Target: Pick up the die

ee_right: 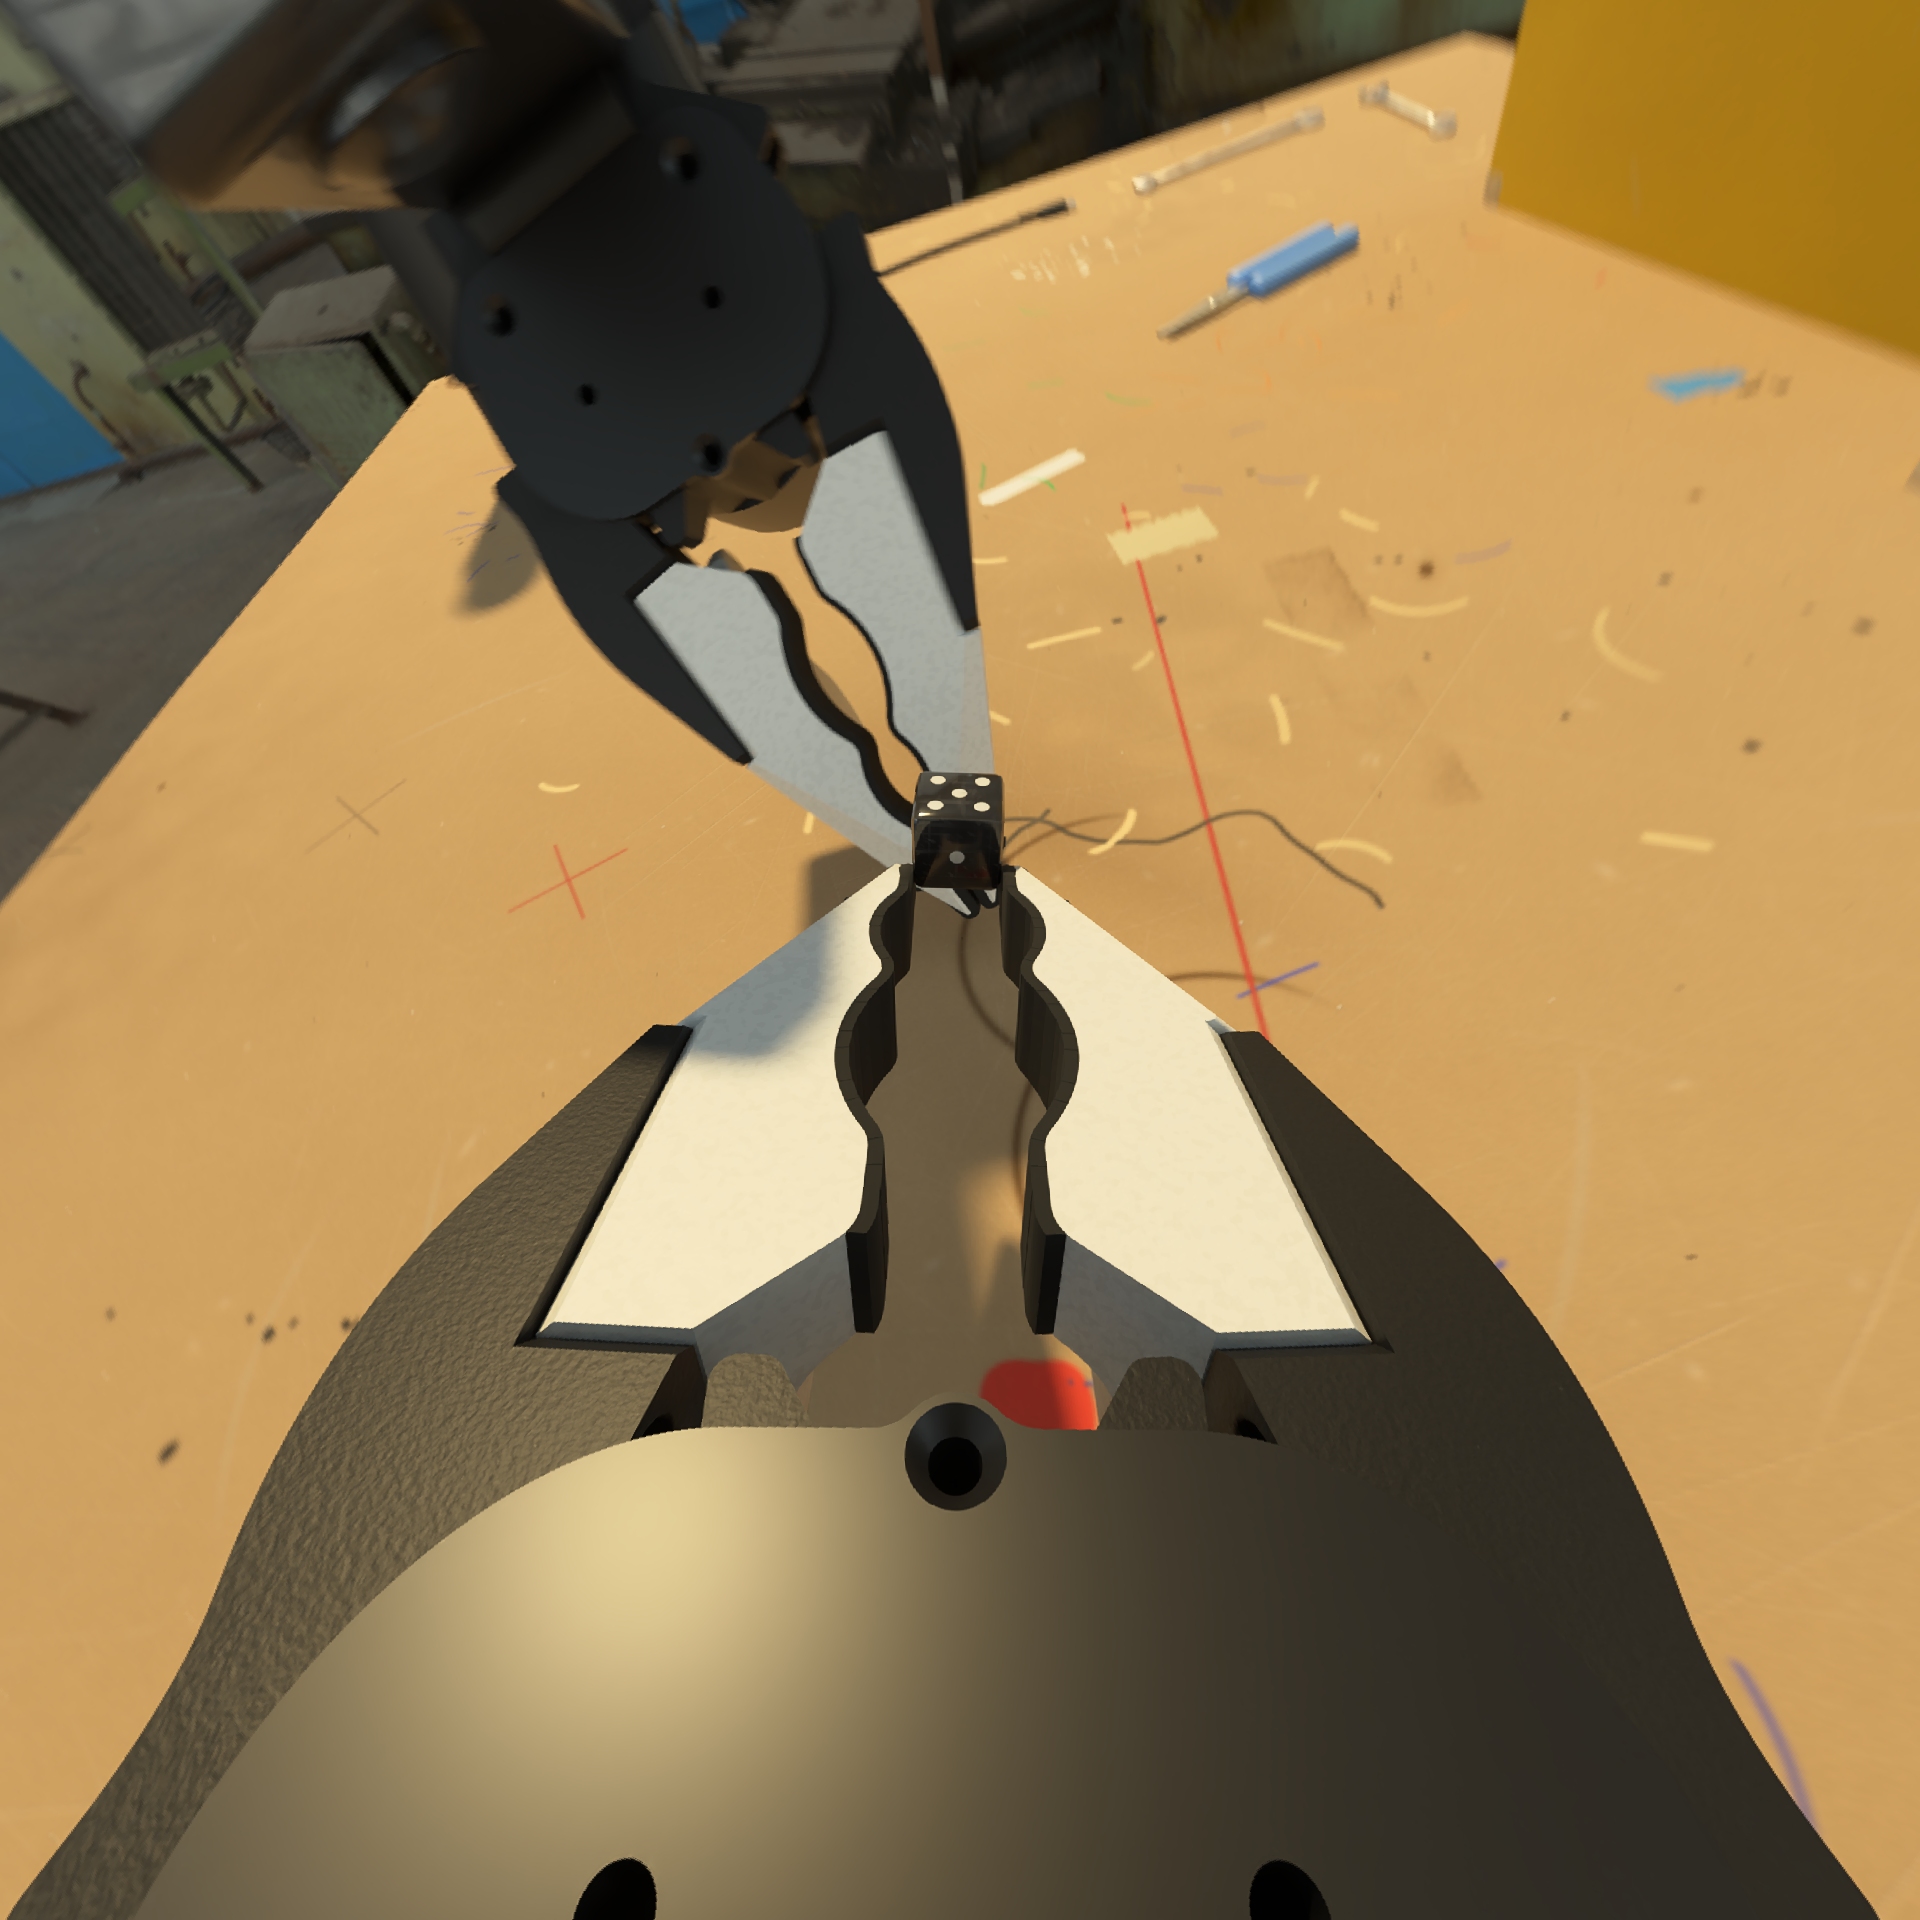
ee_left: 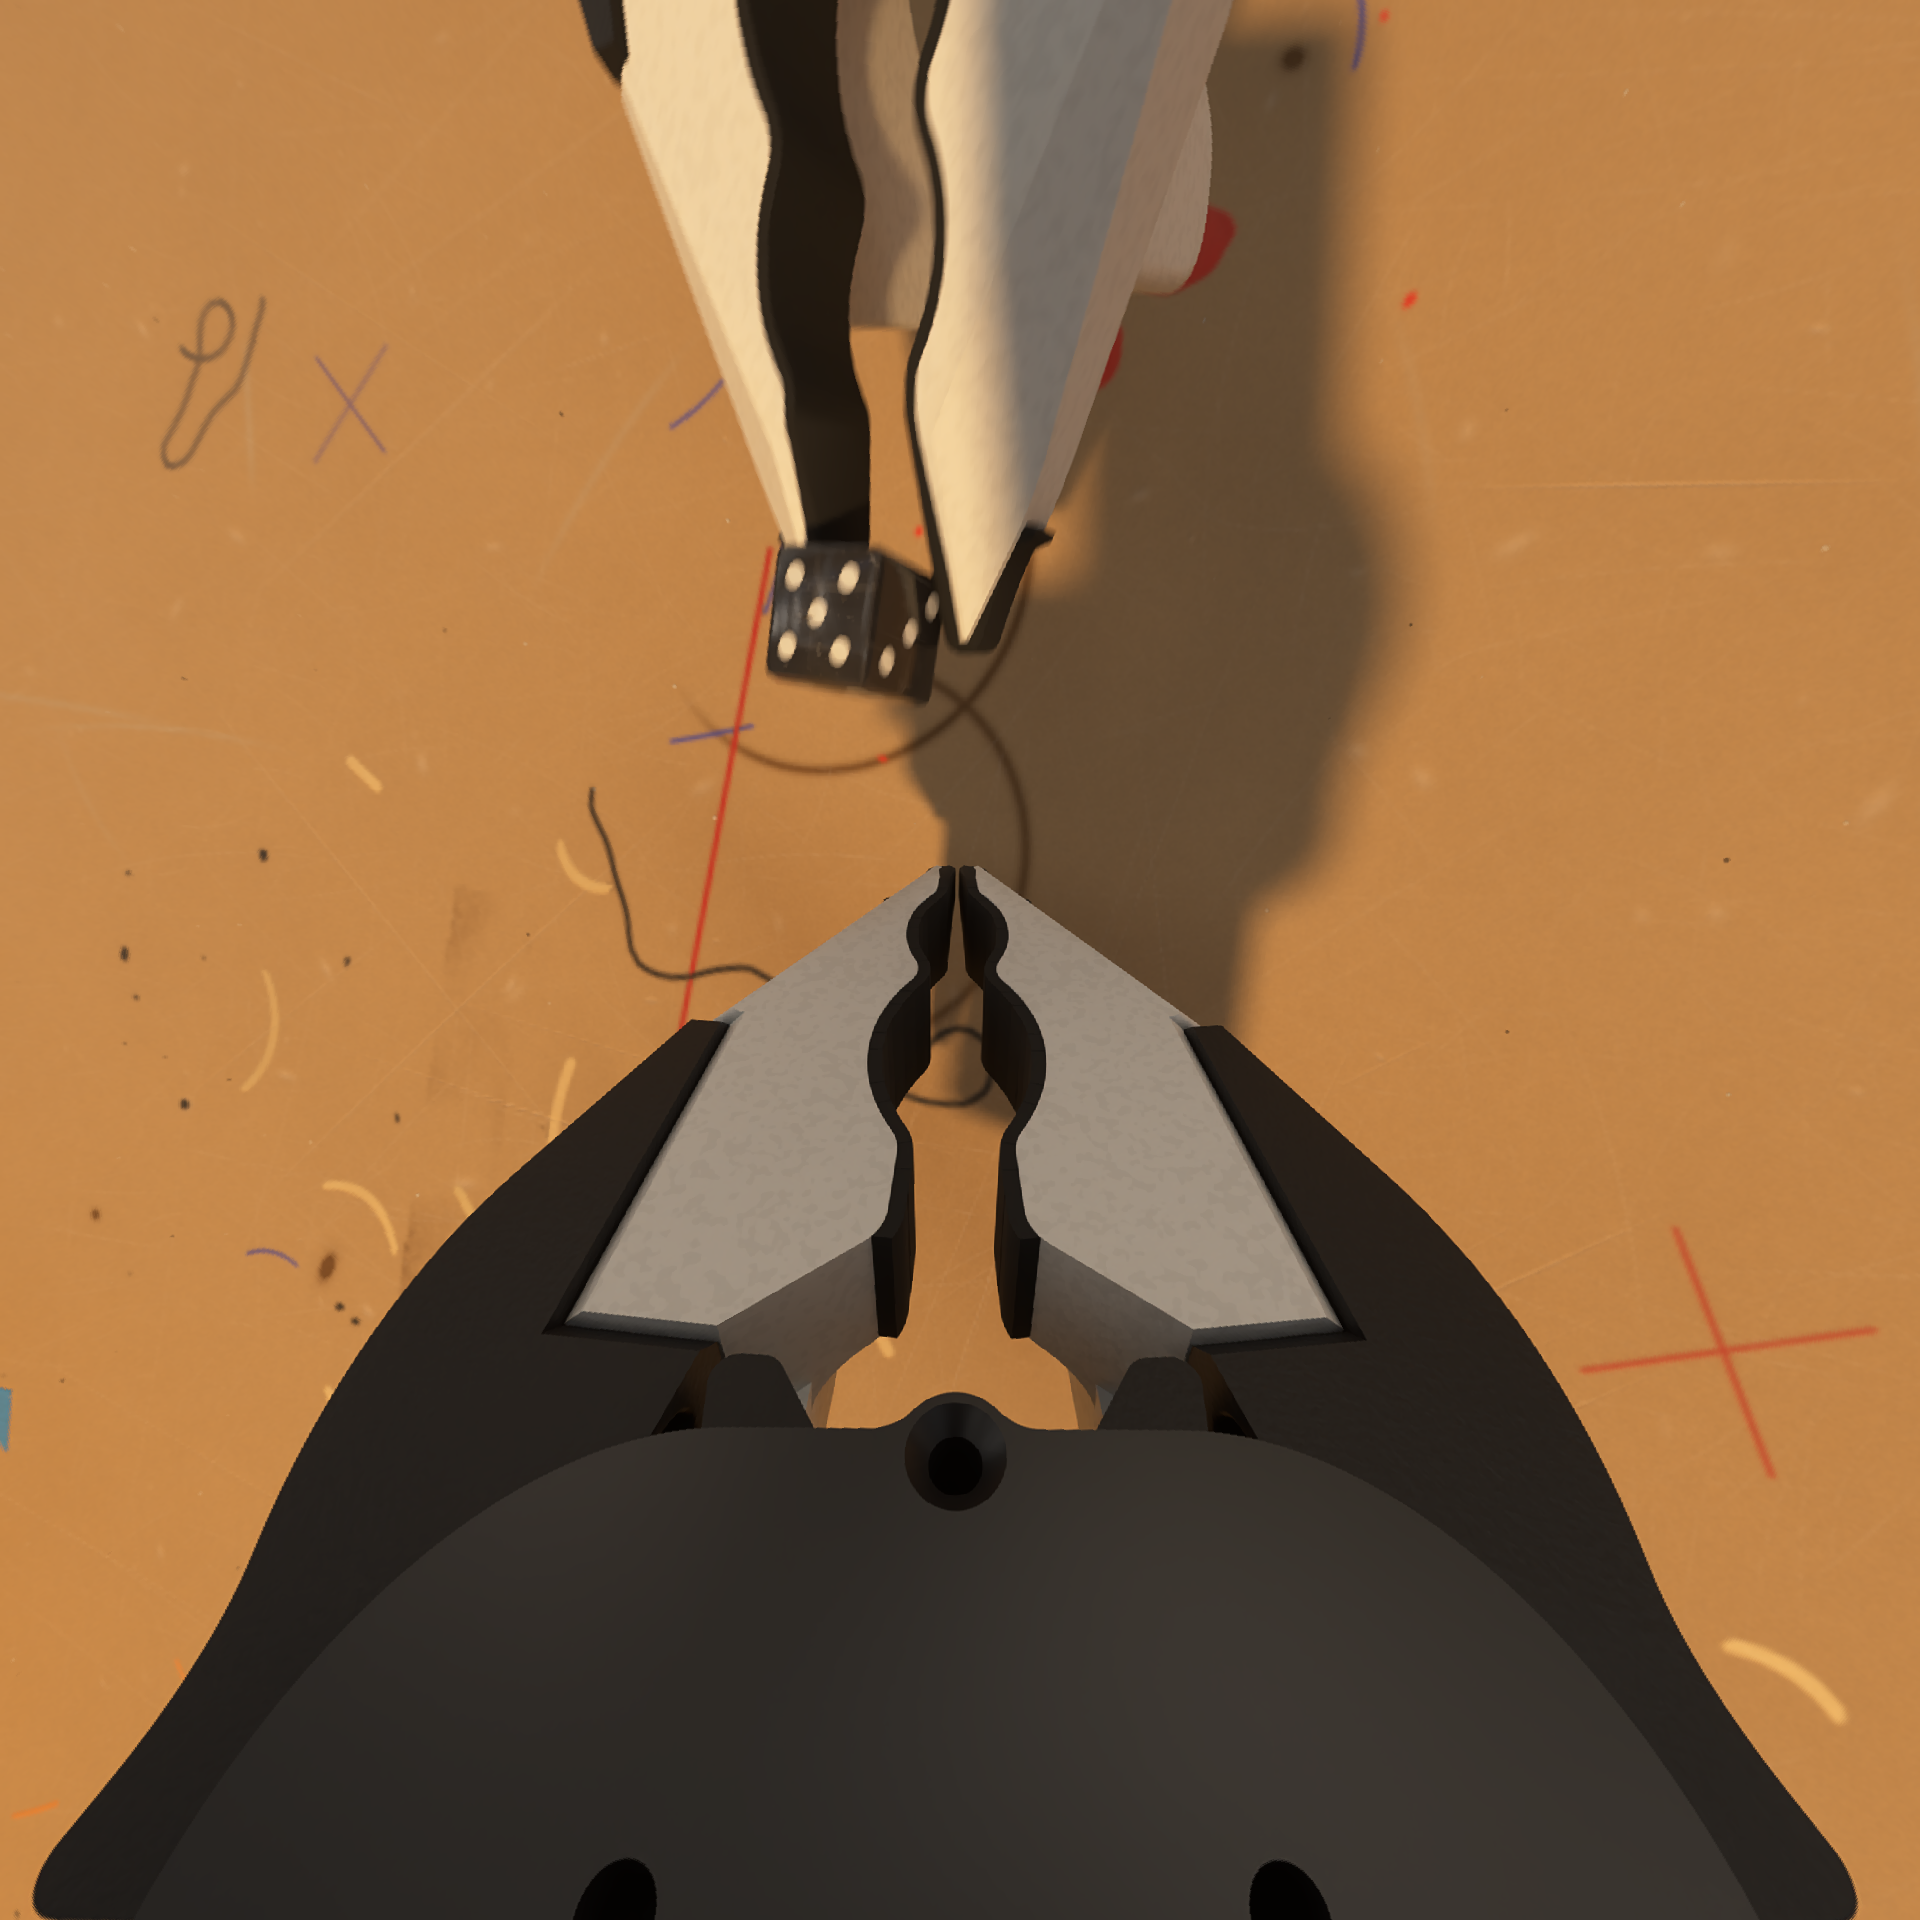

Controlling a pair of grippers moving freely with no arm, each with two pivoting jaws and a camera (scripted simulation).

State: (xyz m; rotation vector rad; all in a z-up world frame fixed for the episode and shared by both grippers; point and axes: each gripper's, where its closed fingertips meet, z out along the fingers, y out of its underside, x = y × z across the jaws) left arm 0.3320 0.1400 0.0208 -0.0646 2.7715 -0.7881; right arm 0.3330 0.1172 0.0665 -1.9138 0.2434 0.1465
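Note:
The die (ee_left: 847, 623) is black with white pips and sits tilted between the fingertips of my right gripper (ee_left: 888, 587), which reaches in from the top of the left wrist view. In the right wrist view the die (ee_right: 956, 831) is pinched at the very tips of the right gripper (ee_right: 956, 878), just over the orange table (ee_right: 1455, 1039). I cannot tell whether it is off the surface. My left gripper (ee_left: 956, 873) is shut and empty, a short way in front of the die. It also shows in the right wrist view (ee_right: 899, 836), with its tips right beside the die.
A blue-handled screwdriver (ee_right: 1288, 260), a metal wrench (ee_right: 1226, 151) and a yellow box (ee_right: 1714, 156) lie at the far right of the table. The table's left edge (ee_right: 208, 686) drops to a workshop floor. A red patch (ee_right: 1039, 1392) lies under the right gripper.

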